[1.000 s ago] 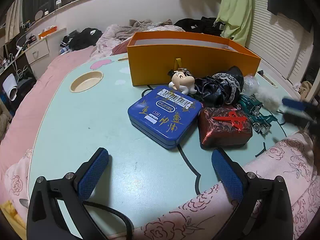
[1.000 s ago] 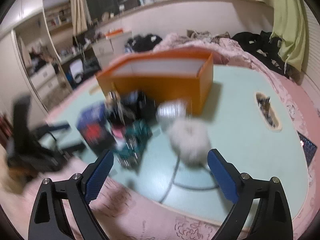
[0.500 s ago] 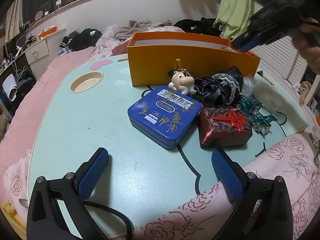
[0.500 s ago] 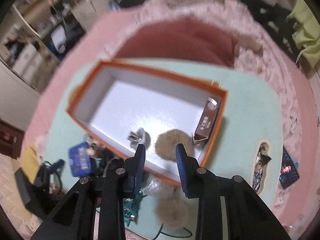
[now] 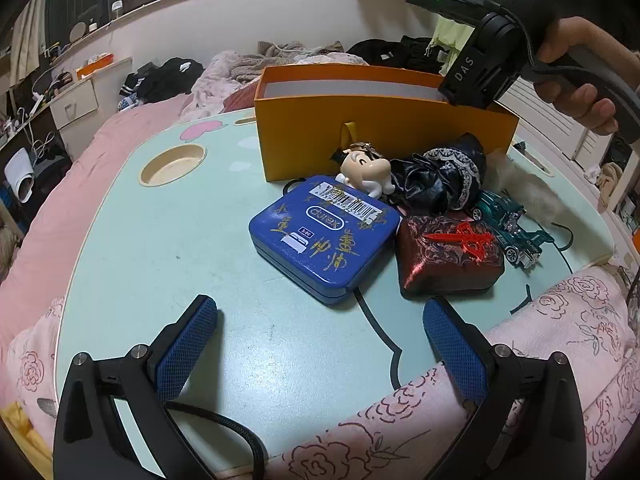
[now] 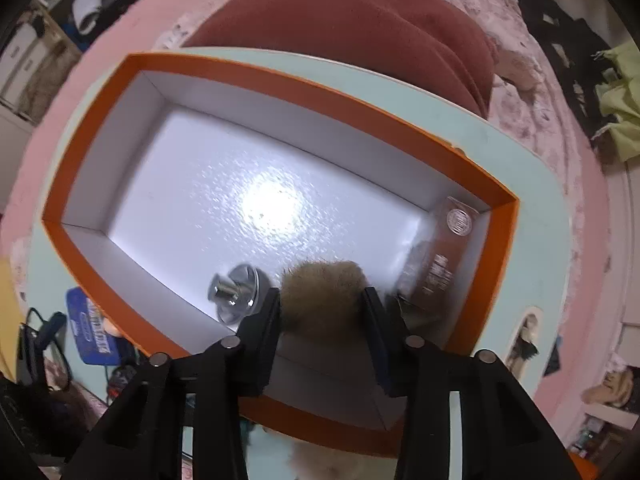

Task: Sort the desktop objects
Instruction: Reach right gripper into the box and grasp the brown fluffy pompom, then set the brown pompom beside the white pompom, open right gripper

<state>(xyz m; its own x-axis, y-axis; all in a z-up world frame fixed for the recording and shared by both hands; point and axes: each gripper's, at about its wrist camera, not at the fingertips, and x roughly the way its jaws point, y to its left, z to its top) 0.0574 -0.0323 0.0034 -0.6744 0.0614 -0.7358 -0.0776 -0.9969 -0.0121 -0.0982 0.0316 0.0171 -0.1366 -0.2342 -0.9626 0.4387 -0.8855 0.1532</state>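
Two claw fingers (image 6: pixel 268 332) flank pompom (image 6: pixel 322 296) near box wall (image 6: pixel 504 264).

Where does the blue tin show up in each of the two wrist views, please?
Left wrist view: the blue tin lies at centre, on the table in front of the orange box.
Right wrist view: the blue tin sits at the lower left edge, partly hidden, outside the orange box.
Shared landmark: the orange box.

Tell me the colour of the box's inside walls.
White inside the orange box, clearest in the right wrist view.
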